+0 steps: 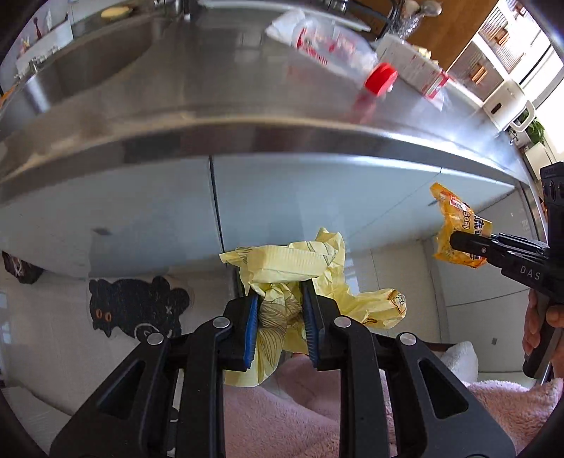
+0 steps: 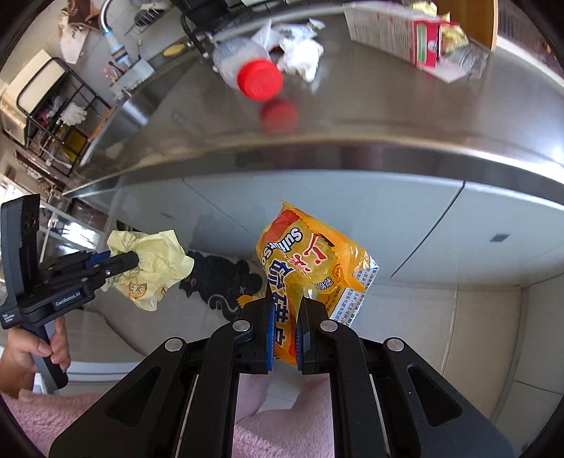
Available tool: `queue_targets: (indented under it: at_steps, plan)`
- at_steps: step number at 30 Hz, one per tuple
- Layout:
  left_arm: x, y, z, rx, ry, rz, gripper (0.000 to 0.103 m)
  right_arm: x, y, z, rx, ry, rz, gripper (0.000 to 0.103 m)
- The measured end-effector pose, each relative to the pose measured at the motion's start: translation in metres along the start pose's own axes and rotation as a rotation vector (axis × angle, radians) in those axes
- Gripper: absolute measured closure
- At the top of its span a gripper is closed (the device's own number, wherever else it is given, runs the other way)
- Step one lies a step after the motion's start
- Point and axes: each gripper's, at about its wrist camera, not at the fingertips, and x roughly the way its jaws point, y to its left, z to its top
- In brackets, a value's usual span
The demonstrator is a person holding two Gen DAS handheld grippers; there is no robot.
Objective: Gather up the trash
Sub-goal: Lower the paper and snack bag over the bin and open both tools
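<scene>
My left gripper [image 1: 278,317] is shut on a crumpled yellow paper bag [image 1: 292,267] and holds it in front of the counter, below its edge. It also shows in the right wrist view [image 2: 151,264]. My right gripper [image 2: 285,338] is shut on an orange soap wrapper [image 2: 310,260], held to the right of the bag; the wrapper shows in the left wrist view [image 1: 458,229]. On the steel counter [image 1: 211,91] lie a clear plastic bottle with a red cap [image 2: 259,77], crumpled white tissue [image 2: 299,56] and a red-and-white carton [image 2: 398,31].
A sink [image 1: 91,60] is sunk into the counter's left part. Grey cabinet doors [image 1: 317,204] stand under the counter. A black cat-shaped mat [image 1: 134,306] lies on the pale floor. A pink fleece sleeve [image 1: 299,422] fills the bottom of both views.
</scene>
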Motion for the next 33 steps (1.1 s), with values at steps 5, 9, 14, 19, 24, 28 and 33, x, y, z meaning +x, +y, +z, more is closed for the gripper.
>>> queue_targets:
  at_steps: [5, 9, 14, 19, 24, 28, 33]
  plan:
    - [0.071, 0.010, -0.014, 0.010, 0.099, 0.007, 0.082, 0.072, -0.013, -0.020, 0.025, 0.097, -0.001, 0.093]
    - [0.113, 0.015, -0.016, 0.003, 0.146, -0.002, 0.082, 0.119, -0.022, -0.029, 0.039, 0.158, -0.002, 0.093]
    - [0.162, 0.023, -0.013, -0.016, 0.204, 0.009, 0.082, 0.172, -0.034, -0.036, 0.067, 0.228, 0.014, 0.093]
    - [0.210, 0.028, -0.014, -0.050, 0.258, -0.004, 0.081, 0.220, -0.040, -0.037, 0.104, 0.280, 0.013, 0.093]
    - [0.243, 0.033, -0.009, -0.097, 0.286, -0.002, 0.071, 0.248, -0.046, -0.044, 0.125, 0.326, 0.000, 0.093]
    - [0.253, 0.036, -0.002, -0.117, 0.286, -0.014, 0.066, 0.256, -0.052, -0.047, 0.137, 0.343, -0.004, 0.093]
    - [0.254, 0.037, 0.001, -0.130, 0.286, -0.043, 0.044, 0.260, -0.053, -0.044, 0.145, 0.353, -0.001, 0.093]
